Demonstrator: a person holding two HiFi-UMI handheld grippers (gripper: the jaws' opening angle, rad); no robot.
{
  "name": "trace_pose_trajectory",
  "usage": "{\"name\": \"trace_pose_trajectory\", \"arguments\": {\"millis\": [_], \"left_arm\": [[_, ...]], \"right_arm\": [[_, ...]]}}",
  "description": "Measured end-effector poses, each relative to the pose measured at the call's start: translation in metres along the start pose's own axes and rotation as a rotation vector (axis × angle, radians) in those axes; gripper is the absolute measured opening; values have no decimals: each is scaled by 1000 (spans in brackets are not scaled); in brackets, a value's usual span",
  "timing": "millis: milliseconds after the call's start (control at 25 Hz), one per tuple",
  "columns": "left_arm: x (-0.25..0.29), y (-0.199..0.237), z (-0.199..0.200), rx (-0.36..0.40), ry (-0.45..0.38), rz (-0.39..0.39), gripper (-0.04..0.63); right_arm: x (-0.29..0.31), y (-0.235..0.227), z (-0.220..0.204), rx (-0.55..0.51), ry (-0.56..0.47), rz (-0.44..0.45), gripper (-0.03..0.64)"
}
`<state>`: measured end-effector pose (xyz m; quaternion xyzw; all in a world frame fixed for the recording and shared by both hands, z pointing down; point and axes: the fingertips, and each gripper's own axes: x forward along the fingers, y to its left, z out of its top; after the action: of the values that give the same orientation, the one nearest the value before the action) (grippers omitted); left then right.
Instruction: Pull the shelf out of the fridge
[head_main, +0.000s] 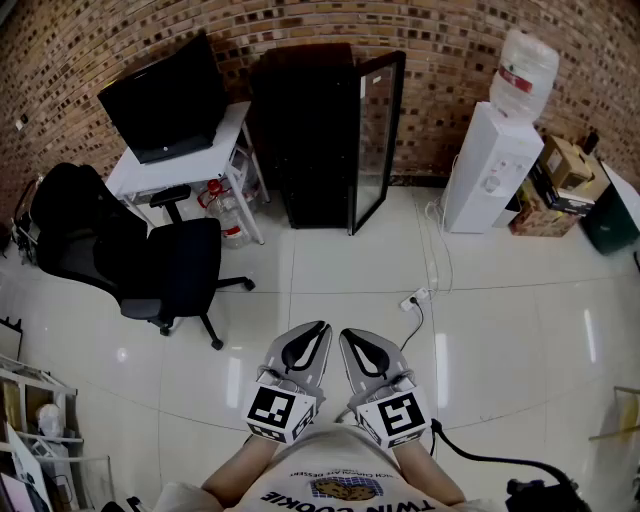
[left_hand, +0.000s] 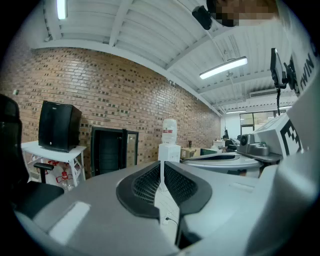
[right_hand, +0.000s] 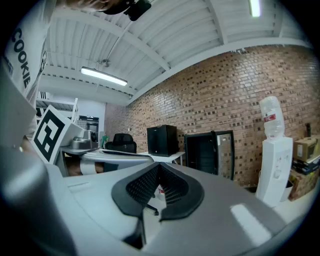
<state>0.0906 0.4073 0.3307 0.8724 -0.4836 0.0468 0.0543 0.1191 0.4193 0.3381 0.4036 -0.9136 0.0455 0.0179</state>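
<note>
A: What stands along the brick wall (head_main: 450, 40)?
B: A black screen (head_main: 165, 100) on a white desk (head_main: 215, 155) at ten o'clock; a water dispenser (head_main: 495, 165) at two, cardboard boxes (head_main: 565, 165) just beside it.
A: And nearer?
B: A black office chair (head_main: 150, 260) at nine o'clock.

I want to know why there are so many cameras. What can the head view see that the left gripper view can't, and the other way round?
Only the head view shows the marker cube on the left gripper, seen from above, and the white rack at the lower left. Only the left gripper view shows the ceiling with its long lamp. Both show the brick wall, the black fridge with its door open, and the water dispenser.
</note>
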Motion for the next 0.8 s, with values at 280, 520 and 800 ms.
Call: {"name": "trace_pose_trajectory", "arguments": {"millis": [280, 520, 800], "left_arm": [[30, -2, -5, -8, 4, -4, 17], [57, 21, -5, -19, -4, -7, 15], [92, 91, 1, -38, -22, -10, 17]], "right_arm": [[6, -28, -2, 5, 5, 5, 5], [36, -47, -7, 5, 28, -9, 5], [108, -65, -7, -13, 51, -35, 5]]}}
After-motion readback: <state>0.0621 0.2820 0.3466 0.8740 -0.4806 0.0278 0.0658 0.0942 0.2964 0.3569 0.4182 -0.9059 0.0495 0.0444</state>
